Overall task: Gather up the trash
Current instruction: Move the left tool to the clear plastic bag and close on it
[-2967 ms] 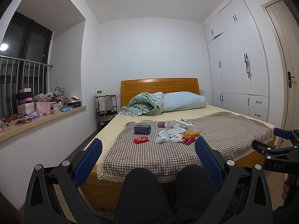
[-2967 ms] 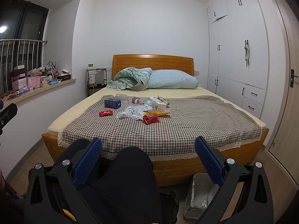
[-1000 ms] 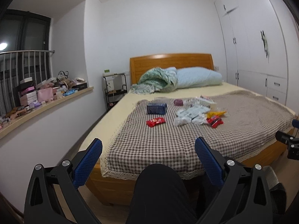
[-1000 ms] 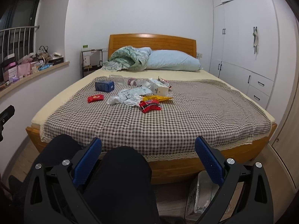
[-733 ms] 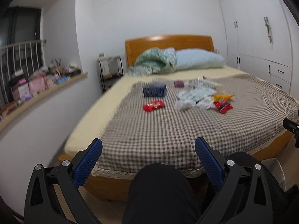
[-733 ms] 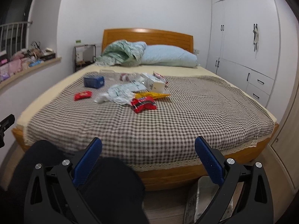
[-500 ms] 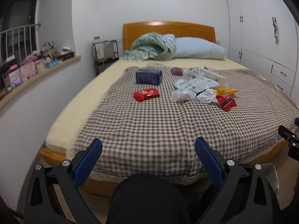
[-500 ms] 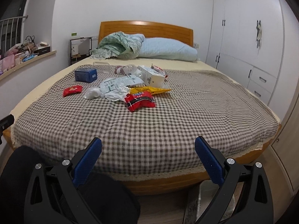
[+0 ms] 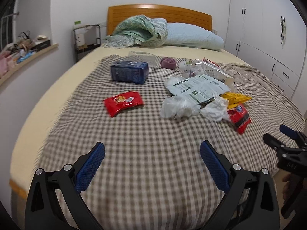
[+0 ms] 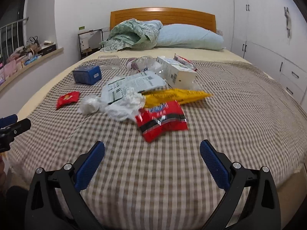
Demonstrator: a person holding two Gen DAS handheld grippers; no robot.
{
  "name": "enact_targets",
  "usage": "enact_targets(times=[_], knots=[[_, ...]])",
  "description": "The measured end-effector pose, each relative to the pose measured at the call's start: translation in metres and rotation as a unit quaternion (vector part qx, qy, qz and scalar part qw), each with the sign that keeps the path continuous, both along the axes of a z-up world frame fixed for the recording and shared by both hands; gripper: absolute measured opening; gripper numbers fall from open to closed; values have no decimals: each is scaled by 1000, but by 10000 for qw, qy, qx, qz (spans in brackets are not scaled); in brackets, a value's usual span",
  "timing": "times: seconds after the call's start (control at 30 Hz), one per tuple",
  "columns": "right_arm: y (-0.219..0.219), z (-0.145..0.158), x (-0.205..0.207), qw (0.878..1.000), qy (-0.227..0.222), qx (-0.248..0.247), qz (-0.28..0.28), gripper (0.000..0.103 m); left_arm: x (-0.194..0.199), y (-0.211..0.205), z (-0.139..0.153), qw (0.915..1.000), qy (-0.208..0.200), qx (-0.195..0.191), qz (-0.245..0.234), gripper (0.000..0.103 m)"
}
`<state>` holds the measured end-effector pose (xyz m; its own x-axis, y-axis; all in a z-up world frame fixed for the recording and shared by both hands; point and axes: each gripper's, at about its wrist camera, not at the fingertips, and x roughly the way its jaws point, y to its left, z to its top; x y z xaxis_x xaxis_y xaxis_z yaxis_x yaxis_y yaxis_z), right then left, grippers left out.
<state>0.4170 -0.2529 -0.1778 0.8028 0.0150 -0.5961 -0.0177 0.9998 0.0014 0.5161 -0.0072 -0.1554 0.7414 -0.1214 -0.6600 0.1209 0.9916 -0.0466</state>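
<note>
Trash is scattered across the middle of the checked blanket [image 9: 153, 163] on the bed [image 9: 48, 88], all of it well beyond both grippers. Nearest in the right wrist view, a red snack bag [image 10: 162, 119] is seen lying flat, with a yellow wrapper [image 10: 176, 94] touching its far edge. Just left of those, crumpled white tissue [image 10: 124, 105] is bunched up against a pale printed pouch [image 10: 134, 85], and a white carton [image 10: 177, 72] is tipped on its side farther back, next to some clear plastic [image 10: 147, 63] that's too blurry to make out properly. Off on its own to the left, a small red packet [image 9: 123, 103] is laid flat, with a blue box [image 9: 129, 71] behind it and a clear plastic tray [image 9: 142, 55] past that. A purple lump [image 9: 168, 62] is parked near the far edge of the blanket; what it is can't be told. The left gripper [image 9: 152, 161] is held wide apart over bare blanket at the near side of the bed, nothing between its blue pads [image 9: 90, 169]. The right gripper [image 10: 152, 160] is spread just as wide, also with nothing held, lined up roughly with the red snack bag. A green quilt [image 9: 138, 30] and a light blue pillow [image 9: 191, 36] are piled at the wooden headboard [image 9: 159, 11], white wardrobes [image 9: 268, 28] are on the right, and a cluttered ledge [image 9: 25, 51] runs along the left.
</note>
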Motion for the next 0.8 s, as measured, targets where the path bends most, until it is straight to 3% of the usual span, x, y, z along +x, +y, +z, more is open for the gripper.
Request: enact_targets(times=[0.1,0.23,0.27,0.33,0.4,0.47,0.53,0.57,0.6,0.8], knots=[[5,-2,27,9998,74,-149,64,95,35,-9,-6,9996,143,-136,-210,96],[5,1,62,9992,38,-125,375,95,86,-31,-19,9986,296,19,-440,95],[5,1,70,9992,37,-103,393,95,94,-33,-22,9984,333,17,-458,91],[3,2,86,9989,66,3,456,95,116,-38,-28,9976,478,-125,-483,90],[4,0,96,9985,57,-32,548,95,137,-41,-34,9959,635,-356,-534,79],[9,-4,106,9979,83,-84,638,95,152,-45,-41,9930,860,-558,-592,79],[15,-10,117,9964,187,-32,823,89,164,-47,-48,9903,1012,-744,-594,72],[15,-11,121,9959,236,-26,874,78,169,-48,-51,9894,1067,-792,-592,71],[16,-13,126,9952,297,0,928,74,173,-48,-53,9882,1108,-872,-591,71],[1,-7,154,9975,147,127,685,74,180,-43,-60,9859,1187,-1016,-594,71]])
